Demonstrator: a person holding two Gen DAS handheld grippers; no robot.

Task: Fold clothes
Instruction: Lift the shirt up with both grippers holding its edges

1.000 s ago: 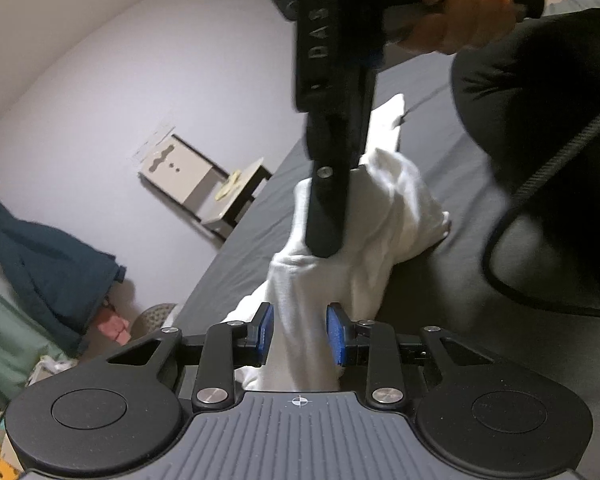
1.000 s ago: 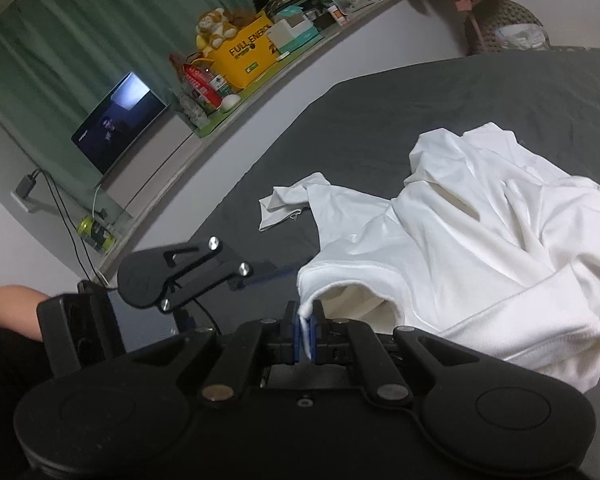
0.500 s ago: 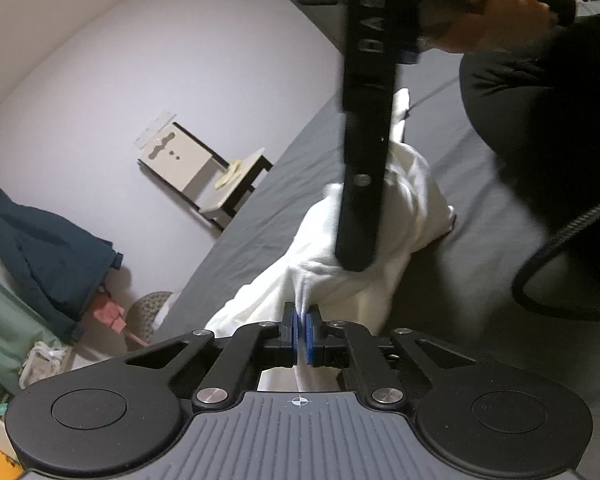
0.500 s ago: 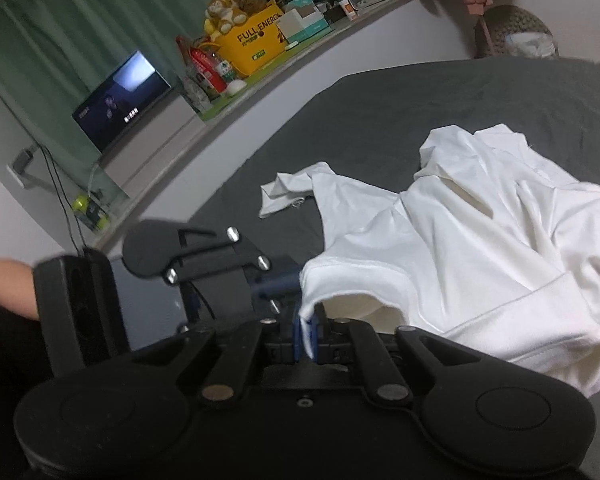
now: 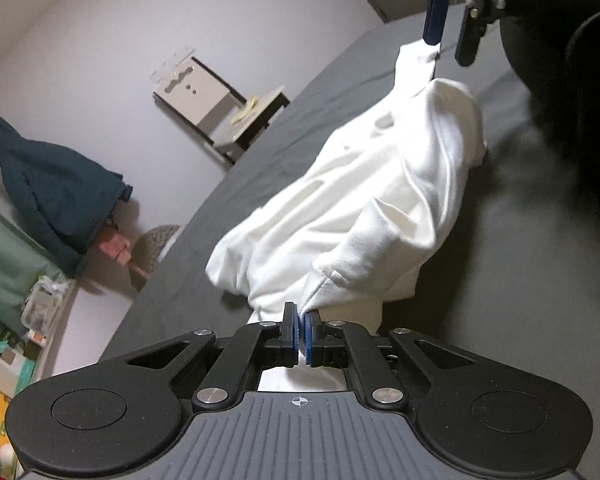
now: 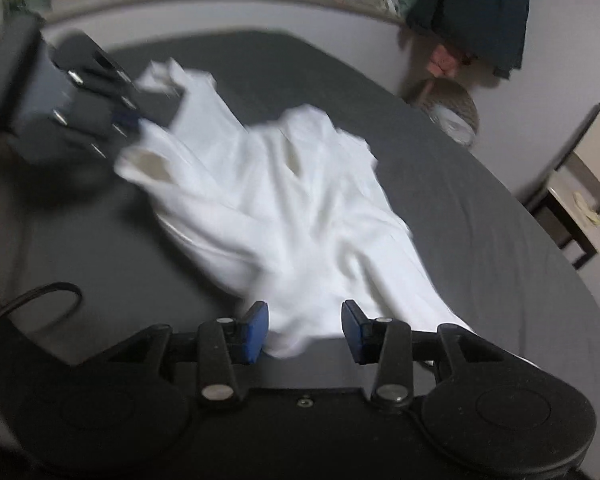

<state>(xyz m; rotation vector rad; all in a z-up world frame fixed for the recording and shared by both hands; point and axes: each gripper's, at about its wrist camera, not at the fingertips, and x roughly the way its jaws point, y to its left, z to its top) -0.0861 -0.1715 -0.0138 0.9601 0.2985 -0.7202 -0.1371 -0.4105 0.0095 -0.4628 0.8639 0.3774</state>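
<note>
left wrist: left gripper [image 5: 301, 334] pinches white garment [image 5: 364, 204]; right gripper [image 6: 304, 330] opening, cloth between.

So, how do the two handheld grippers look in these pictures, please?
Both are black, with two round side lobes, silver screws and blue pads on the fingertips. The left gripper has a grey ribbed body with a small white crosshair mark. Beside the right gripper a black cable loops.
</note>
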